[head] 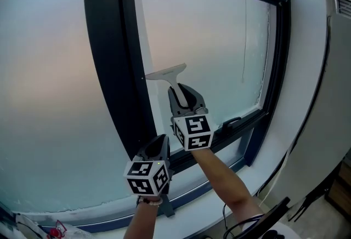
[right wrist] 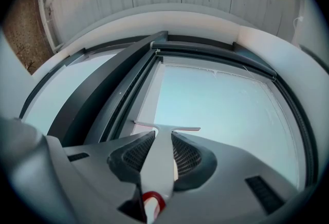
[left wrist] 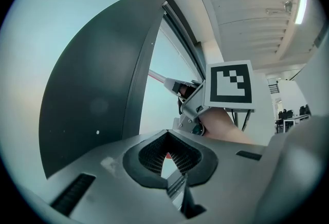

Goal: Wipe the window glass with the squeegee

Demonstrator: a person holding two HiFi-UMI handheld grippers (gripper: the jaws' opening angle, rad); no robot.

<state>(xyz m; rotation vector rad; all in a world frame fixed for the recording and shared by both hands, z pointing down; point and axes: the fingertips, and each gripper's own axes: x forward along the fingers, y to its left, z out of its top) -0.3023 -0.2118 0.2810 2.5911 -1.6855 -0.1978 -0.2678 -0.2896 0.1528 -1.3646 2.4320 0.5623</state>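
A white squeegee [head: 167, 74] has its blade against the frosted window glass [head: 219, 46], close to the dark upright frame bar [head: 109, 51]. My right gripper [head: 184, 96] is shut on its handle, just below the blade. In the right gripper view the squeegee [right wrist: 163, 141] runs up between the pads, its blade lying level on the glass [right wrist: 221, 105]. My left gripper [head: 159, 143] sits lower, beside the frame bar's foot, shut with nothing in it. The left gripper view shows that left gripper [left wrist: 167, 160] with its pads together, and the right gripper [left wrist: 188, 95] beyond it.
A dark window handle [head: 231, 122] lies on the lower frame to the right of my right gripper. Below runs the white sill [head: 219, 177]. Black cables [head: 258, 220] hang at the bottom right, by the white wall [head: 318, 95].
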